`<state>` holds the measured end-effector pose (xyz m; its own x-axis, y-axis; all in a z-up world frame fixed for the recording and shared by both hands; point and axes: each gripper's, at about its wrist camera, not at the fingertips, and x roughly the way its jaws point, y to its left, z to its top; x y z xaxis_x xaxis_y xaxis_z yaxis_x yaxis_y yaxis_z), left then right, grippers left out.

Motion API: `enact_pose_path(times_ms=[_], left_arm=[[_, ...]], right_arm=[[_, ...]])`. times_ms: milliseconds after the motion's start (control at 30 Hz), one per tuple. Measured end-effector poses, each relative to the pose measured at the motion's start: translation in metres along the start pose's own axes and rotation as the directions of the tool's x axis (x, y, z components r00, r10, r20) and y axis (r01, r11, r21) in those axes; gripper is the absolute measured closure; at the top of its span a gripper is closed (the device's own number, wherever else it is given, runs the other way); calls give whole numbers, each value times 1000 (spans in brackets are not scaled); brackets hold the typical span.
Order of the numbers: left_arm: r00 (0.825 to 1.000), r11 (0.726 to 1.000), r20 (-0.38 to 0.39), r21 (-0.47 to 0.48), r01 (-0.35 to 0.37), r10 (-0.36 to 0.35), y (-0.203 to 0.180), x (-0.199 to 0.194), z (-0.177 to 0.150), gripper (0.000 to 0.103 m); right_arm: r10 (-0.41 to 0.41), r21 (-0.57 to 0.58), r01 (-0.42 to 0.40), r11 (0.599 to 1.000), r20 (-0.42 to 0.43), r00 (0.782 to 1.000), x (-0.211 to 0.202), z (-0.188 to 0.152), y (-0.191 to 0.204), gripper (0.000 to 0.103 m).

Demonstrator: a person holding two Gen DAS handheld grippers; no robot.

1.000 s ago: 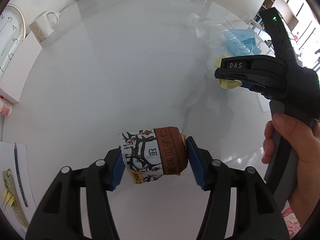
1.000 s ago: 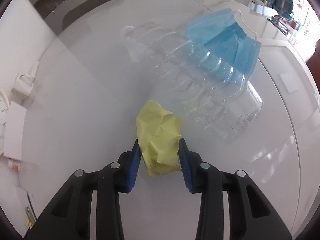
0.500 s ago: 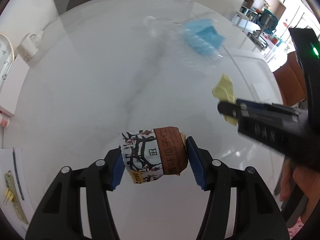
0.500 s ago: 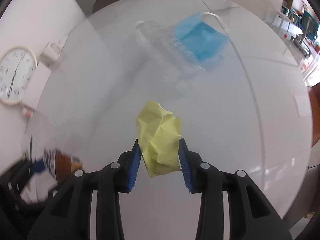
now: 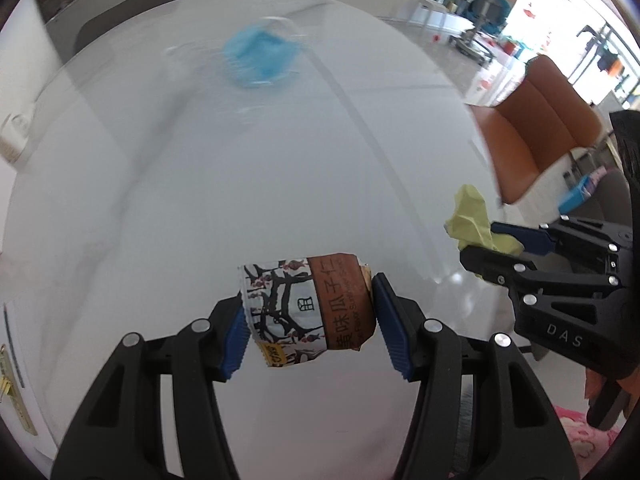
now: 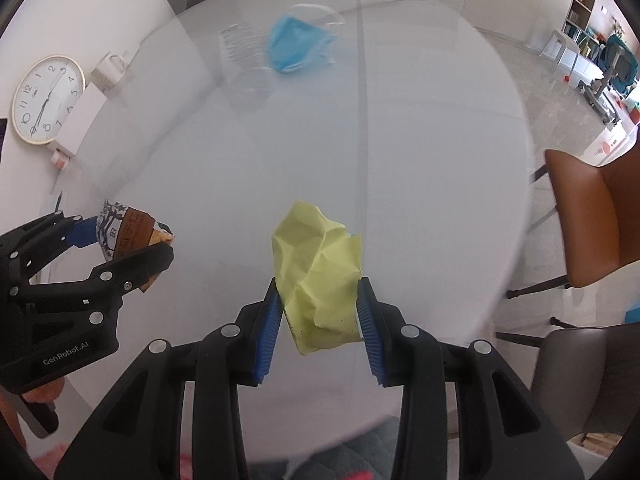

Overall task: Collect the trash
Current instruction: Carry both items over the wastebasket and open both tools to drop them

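Both grippers are pulling back from the far side of the table [image 6: 440, 128], each carrying a piece of trash. Left gripper [image 5: 310, 322] is clamping a printed snack wrapper [image 5: 308, 314]; right gripper [image 6: 320, 314] is pinching a crumpled yellow paper [image 6: 318, 276], which a second ago was sitting beside the clear bottle [image 6: 244, 60]. Bottle and blue face mask [image 6: 296, 46] are now lying well apart from both, so a further trip is probably waiting once these two loads are dropped.
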<state>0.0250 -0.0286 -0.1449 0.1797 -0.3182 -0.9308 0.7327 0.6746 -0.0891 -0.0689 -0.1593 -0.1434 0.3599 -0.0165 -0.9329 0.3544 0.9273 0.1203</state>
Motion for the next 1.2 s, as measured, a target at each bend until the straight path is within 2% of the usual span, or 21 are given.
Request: enact_pose_path(times_ms=[233,433,533,700,767,933,1200], left_arm=[[990,988,-70,90,125,-119,-117,25,4,48],[979,969,-152,182,164,-137,-202,58,1,48],[976,962,-178,221,161,-122,-226,73,-5,48],[966,970,-235,184,157,-111,-239,96,-13,47],[959,973,-263,169,155,-107,-236,101,-17,36],[966,979,-248,170,114,-70,-237,97,-19,21],[983,993,-179,106,48,-29,-216,66,-10,17]], right_arm=[[-5,-34,5,999,22,1000,-29,-34,-94,64],[-18,-55,18,998,4,1000,-37,-65,-155,64],[-9,-46,9,999,-5,1000,-37,-75,-177,64],[11,-48,-11,999,-3,1000,-35,-83,-192,63],[26,-45,-27,999,-7,1000,-33,-83,-195,63],[45,-62,-46,997,-13,999,-29,-84,-194,63],[86,-96,-88,991,-25,996,-17,-86,-184,63]])
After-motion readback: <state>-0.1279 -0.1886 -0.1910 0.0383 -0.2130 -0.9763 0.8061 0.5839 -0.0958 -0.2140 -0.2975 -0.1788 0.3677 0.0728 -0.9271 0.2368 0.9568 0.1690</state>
